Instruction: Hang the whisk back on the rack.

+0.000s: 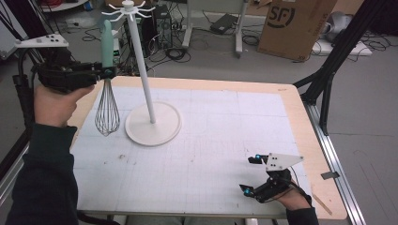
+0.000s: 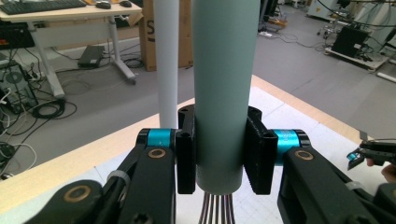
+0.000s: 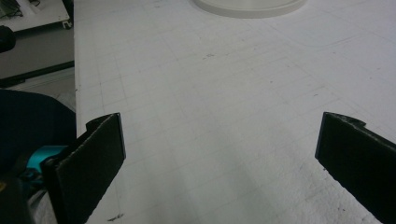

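A whisk with a pale green handle and a wire head hangs upright above the table's left side. My left gripper is shut on the lower end of that handle, both black pads pressed against it, wires showing just below. Right beside it stands a white rack with a tall pole, hooks at the top and a round base. My right gripper rests low at the table's front right, jaws wide apart with nothing between them; its fingers frame bare white mat.
A white gridded mat covers the wooden table. Past the far edge lie cables, a cardboard box and desk legs. A black tripod leg stands at the right side.
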